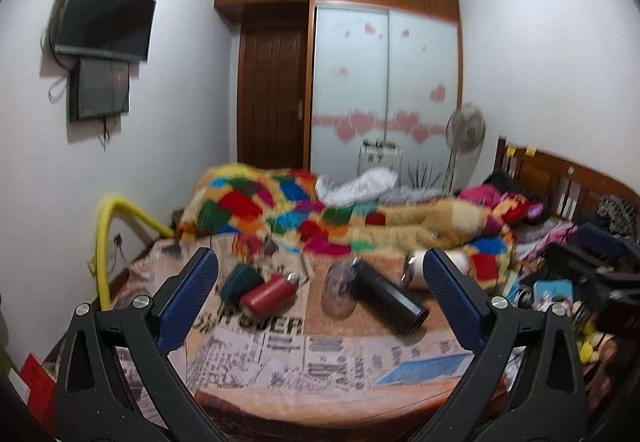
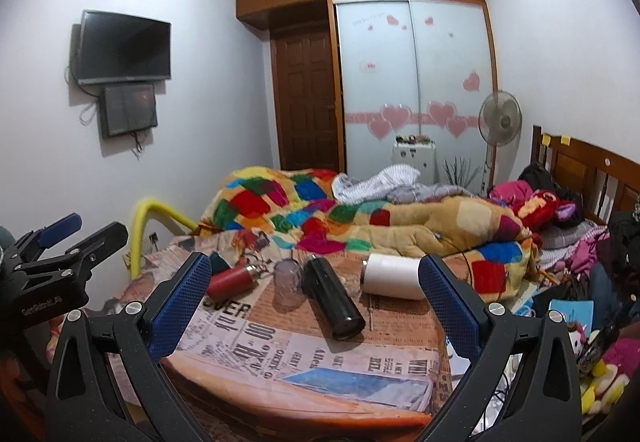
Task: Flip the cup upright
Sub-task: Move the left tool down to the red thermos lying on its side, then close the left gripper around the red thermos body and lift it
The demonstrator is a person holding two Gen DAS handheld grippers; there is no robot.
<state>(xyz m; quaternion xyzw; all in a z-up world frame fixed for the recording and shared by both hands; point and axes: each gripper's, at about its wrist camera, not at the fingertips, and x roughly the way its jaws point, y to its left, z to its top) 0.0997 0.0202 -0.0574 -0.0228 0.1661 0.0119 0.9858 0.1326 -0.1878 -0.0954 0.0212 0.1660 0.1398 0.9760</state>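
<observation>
A clear plastic cup [image 2: 287, 277] stands mouth-down on the newspaper-print cloth of a round table [image 2: 312, 378]; it also shows in the left wrist view [image 1: 340, 288]. A black flask [image 2: 331, 296] lies on its side beside it, also seen from the left wrist [image 1: 390, 294]. A red flask [image 2: 232, 280] and a white flask [image 2: 394, 275] lie on their sides too. My right gripper [image 2: 314, 298] is open and empty, short of the table's objects. My left gripper [image 1: 320, 294] is open and empty; it shows at the left edge of the right wrist view [image 2: 80, 232].
A dark green cup [image 1: 240, 280] lies by the red flask [image 1: 269, 295]. Behind the table is a bed with a patchwork quilt [image 2: 360, 218]. A yellow pipe [image 2: 144, 226] stands at the left. Bags and toys [image 2: 600, 374] crowd the right. A fan [image 2: 500, 120] stands by the wardrobe.
</observation>
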